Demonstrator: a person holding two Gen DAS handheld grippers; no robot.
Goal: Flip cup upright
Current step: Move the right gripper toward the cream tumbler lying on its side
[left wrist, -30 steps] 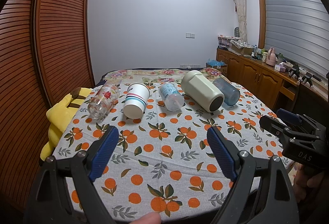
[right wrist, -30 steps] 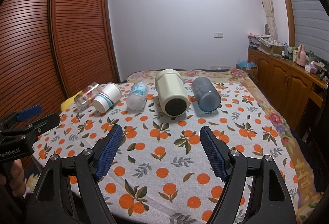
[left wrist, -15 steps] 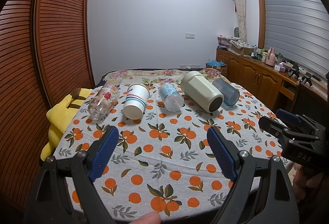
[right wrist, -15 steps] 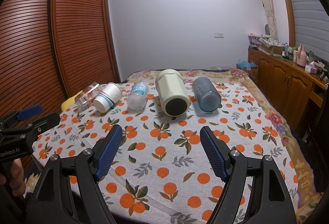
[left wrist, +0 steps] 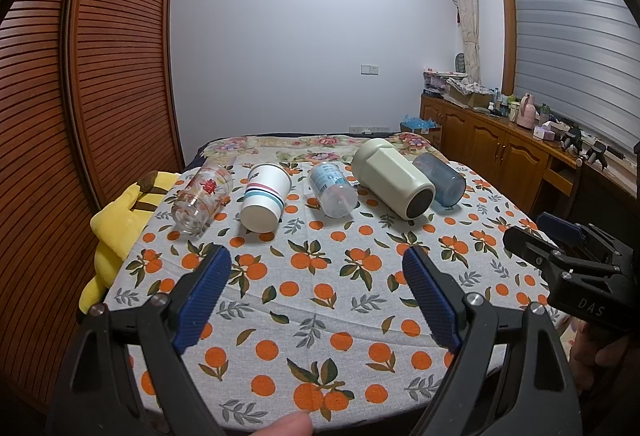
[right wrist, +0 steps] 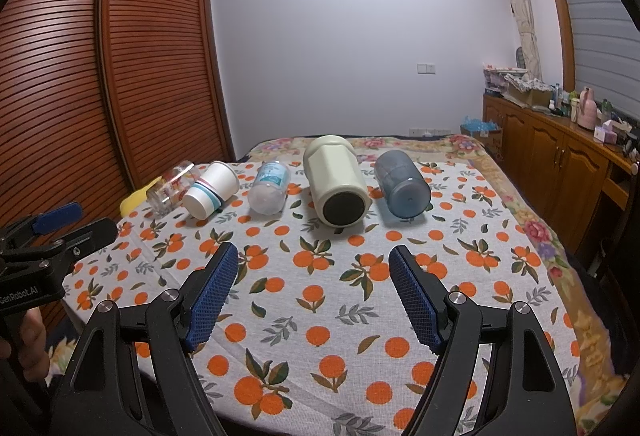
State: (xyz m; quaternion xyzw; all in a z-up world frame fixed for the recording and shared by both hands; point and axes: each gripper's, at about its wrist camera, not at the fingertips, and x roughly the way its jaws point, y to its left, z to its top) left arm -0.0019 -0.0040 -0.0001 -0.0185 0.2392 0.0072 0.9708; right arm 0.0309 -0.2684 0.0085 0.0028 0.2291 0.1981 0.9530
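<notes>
Several cups lie on their sides in a row on the orange-print tablecloth, bases toward me: a clear glass with red print, a white paper cup with stripes, a clear plastic cup with blue label, a big cream cup and a blue-grey cup. The right wrist view shows the same row: glass, paper cup, plastic cup, cream cup, blue-grey cup. My left gripper and right gripper are open and empty, well short of the cups.
A yellow plush toy lies off the table's left edge. A slatted wooden wardrobe stands at the left. A wooden sideboard with clutter runs along the right wall. A floral cloth covers the table's right side.
</notes>
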